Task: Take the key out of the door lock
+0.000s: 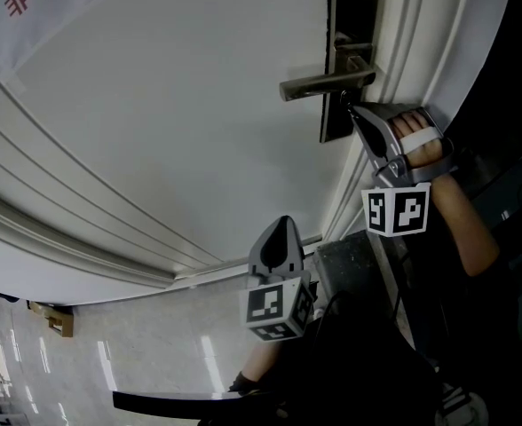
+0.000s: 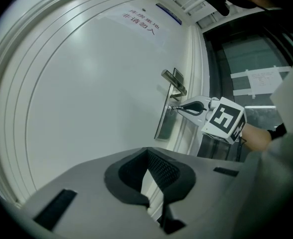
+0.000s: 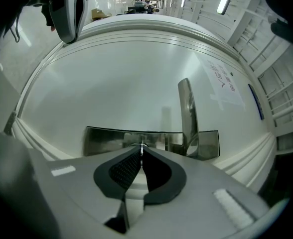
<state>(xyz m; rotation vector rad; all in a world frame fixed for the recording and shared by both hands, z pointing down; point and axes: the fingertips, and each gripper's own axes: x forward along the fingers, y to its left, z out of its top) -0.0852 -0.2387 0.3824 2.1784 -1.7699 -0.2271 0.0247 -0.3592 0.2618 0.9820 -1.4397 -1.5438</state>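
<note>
The key (image 3: 142,146) is seated in the lock of the dark metal lock plate (image 3: 106,139), just below the lever handle (image 3: 188,113), on the edge side of the white door (image 1: 154,105). Only a thin sliver of its metal is seen, pinched between the tips of the right tongs (image 3: 141,154), which are closed on it and pressed right up to the plate. The right tongs are held by a hand (image 1: 418,140) beside the door frame, with the marker cube (image 1: 396,209) below it. The left tongs (image 2: 147,153) are held lower and well apart from the lock, pointed toward the door, their tips brought together with nothing between them. A paper notice (image 2: 141,21) with red print is stuck higher up on the door.
</note>
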